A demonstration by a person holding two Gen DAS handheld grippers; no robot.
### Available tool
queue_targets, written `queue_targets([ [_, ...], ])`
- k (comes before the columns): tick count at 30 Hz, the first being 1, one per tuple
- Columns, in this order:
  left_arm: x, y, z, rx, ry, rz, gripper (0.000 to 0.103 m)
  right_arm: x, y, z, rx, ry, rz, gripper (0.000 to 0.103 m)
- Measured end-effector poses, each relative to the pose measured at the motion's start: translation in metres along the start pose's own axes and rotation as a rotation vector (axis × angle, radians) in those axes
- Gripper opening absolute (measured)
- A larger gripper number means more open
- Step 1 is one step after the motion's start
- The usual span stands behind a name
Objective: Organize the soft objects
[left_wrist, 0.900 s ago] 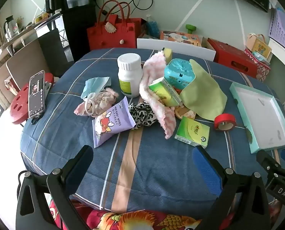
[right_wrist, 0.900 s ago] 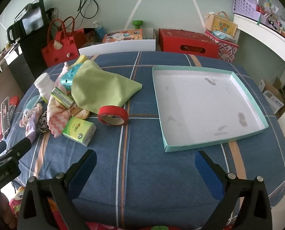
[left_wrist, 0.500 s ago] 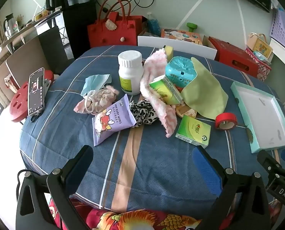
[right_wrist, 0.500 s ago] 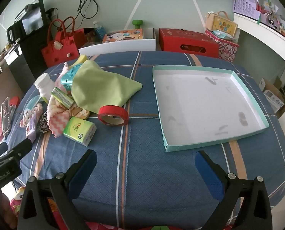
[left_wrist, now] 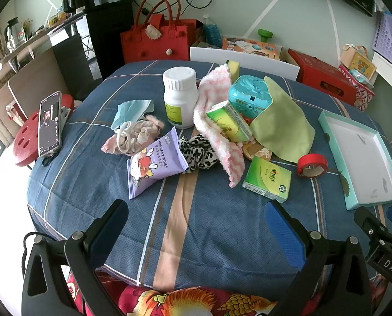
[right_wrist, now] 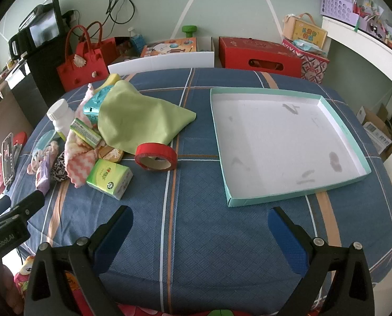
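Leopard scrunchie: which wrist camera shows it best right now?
Left wrist view: the leopard scrunchie lies near centre, between the wipes pack and the pink cloth. In the right wrist view it is a small sliver at the left edge, largely hidden.

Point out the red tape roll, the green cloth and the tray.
red tape roll [right_wrist: 156,156], right wrist view, outer band.
green cloth [right_wrist: 138,115], right wrist view, middle fold.
tray [right_wrist: 283,197], right wrist view, near wall.
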State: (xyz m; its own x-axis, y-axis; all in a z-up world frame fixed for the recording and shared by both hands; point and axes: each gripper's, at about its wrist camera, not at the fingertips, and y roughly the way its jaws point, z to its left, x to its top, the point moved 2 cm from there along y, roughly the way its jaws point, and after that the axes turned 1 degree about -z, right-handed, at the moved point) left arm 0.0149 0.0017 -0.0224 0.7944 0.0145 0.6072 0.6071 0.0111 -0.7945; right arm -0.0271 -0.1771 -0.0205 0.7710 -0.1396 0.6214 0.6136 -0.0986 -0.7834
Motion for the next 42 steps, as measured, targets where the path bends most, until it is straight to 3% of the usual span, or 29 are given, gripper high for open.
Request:
queue_targets([
  [42,-0.0024,0.0041,-0.0003,0.004,0.001,0.018,0.103,-0.0018,0.0021,0.0004,0.007,0.006,0.006,0.103],
])
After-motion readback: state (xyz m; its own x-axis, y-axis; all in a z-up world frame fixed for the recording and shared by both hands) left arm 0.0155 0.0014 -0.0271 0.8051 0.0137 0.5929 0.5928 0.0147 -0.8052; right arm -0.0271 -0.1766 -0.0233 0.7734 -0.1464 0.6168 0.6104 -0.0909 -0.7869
